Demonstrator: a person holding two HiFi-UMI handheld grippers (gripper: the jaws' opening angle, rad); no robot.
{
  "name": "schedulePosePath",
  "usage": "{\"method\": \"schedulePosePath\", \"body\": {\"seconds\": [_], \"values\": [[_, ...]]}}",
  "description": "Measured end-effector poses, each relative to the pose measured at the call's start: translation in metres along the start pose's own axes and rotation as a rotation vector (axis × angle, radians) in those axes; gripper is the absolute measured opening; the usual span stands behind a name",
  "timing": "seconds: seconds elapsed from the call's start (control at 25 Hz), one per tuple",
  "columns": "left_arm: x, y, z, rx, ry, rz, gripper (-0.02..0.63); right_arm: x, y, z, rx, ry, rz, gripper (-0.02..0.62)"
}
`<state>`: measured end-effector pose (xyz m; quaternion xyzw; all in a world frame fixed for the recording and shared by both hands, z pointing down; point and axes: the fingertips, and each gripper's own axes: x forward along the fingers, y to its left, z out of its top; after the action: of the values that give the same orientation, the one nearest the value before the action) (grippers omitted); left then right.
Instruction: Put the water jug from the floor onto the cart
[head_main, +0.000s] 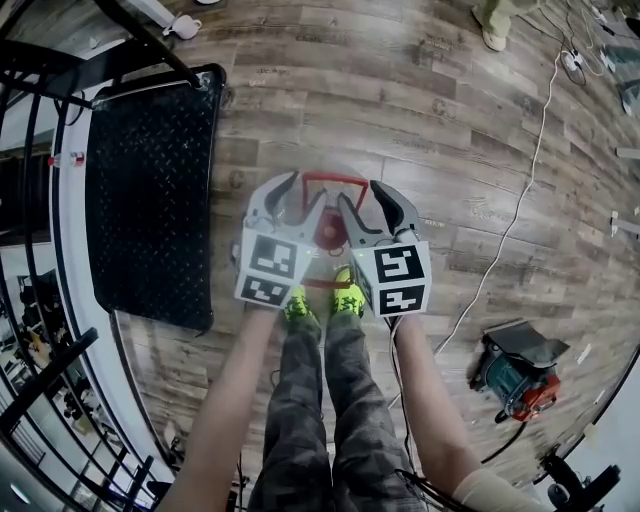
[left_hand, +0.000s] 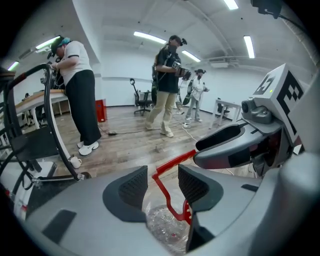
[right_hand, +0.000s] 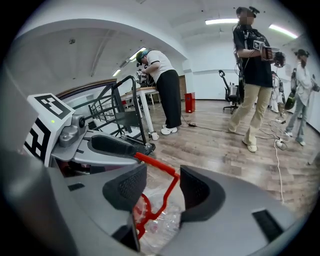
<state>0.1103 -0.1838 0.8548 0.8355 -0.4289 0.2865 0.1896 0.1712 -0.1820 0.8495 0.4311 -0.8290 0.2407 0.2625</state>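
We had the left tongs (head_main: 305, 192) and right tongs (head_main: 362, 196) both open astride the red handle (head_main: 335, 179) of the water jug (left_hand: 162, 225), standing on the floor (head_main: 400, 100) beside the cart (head_main: 150, 200), so by our reckoning clamping that handle came next.

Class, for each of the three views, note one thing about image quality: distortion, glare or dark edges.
Head view: the floorboards bow outward, a wide-angle effect. Left gripper view: the ceiling strip lights burn out to plain white. Right gripper view: black corners ring a round image, and the rails of the cart curve.
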Motion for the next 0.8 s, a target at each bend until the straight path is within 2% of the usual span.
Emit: {"method": "schedulePosePath", "body": {"seconds": [0.24,0.68,0.8], "values": [[0.014,0.003,-0.02,-0.002,0.053,-0.036,0.167,0.016,-0.008,-0.017,0.025,0.054,-0.001,0.189],[0.035,0.008,-0.025,-0.025,0.053,-0.057,0.166,0.041,-0.015,-0.029,0.058,0.082,-0.003,0.186],[0.036,0.007,-0.025,-0.031,0.048,-0.052,0.166,0.041,-0.016,-0.025,0.053,0.067,-0.019,0.138]]}}
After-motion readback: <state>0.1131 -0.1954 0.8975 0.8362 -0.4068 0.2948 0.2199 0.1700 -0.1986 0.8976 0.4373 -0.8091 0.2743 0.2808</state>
